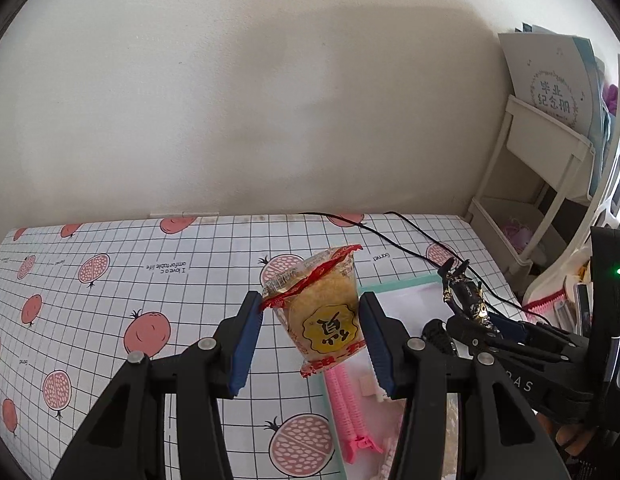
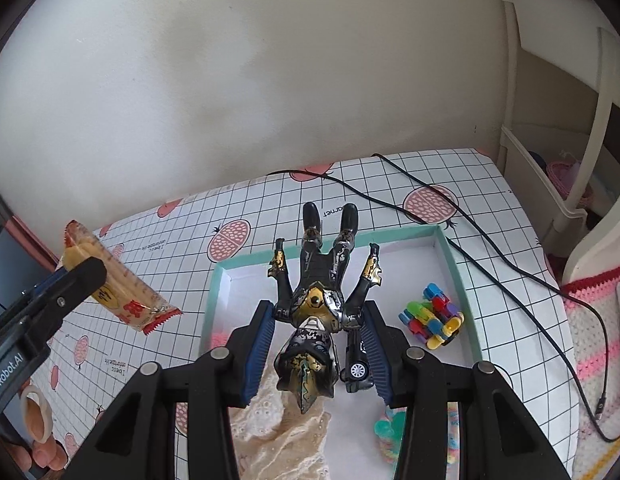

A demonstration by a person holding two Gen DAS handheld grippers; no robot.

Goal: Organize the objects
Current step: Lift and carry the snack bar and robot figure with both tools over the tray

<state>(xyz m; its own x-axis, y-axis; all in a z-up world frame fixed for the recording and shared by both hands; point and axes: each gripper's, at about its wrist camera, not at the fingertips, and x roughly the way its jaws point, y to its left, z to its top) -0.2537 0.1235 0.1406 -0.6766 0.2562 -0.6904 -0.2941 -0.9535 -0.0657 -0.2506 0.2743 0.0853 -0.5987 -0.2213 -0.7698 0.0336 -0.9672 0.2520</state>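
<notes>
Right wrist view: the figure (image 2: pixel 315 308), long axis toward 12 o'clock, is clamped by the right gripper (image 2: pixel 317 344) above the tray (image 2: pixel 455 256); the left gripper (image 1: pixel 310 344) is clamped on the snack (image 1: pixel 323 308).

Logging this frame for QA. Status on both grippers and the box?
Left gripper shut on snack packet, held above the table. Right gripper shut on action figure, head-down over teal box. Box already holds toy car, colourful blocks, lace cloth.

The snack packet (image 1: pixel 321 304) is glossy, crinkled clear plastic; the action figure (image 2: pixel 317 304) is shiny black, gold-flecked plastic; the beige lace cloth (image 2: pixel 278 432) looks rough.
</notes>
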